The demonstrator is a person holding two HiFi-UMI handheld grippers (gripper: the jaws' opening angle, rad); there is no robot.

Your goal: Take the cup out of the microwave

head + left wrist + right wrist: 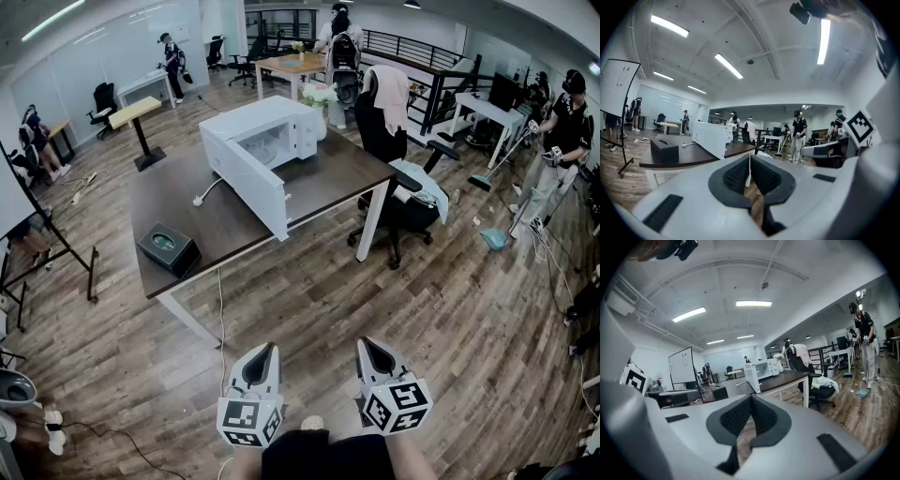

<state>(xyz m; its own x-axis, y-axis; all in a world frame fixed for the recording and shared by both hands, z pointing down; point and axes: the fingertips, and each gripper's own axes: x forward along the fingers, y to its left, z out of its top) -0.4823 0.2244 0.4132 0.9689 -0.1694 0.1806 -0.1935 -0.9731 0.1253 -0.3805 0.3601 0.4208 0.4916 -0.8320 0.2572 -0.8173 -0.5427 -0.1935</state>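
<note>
A white microwave (267, 124) stands on a dark brown table (333, 178), and its door (253, 187) hangs open toward me. The cavity looks pale, and I cannot make out a cup in it from here. Both grippers are low in the head view, well short of the table and over the wooden floor. My left gripper (262, 349) is shut with nothing between its jaws, and so is my right gripper (369, 344). In the left gripper view the left gripper (749, 169) points toward the microwave (712, 137). The right gripper (751, 408) also faces the microwave (764, 368).
A black tissue box (169, 247) sits at the table's near left corner, and a white cable (207, 190) lies beside the microwave. A black office chair (398, 183) draped with cloth stands right of the table. Several people stand around the room's edges.
</note>
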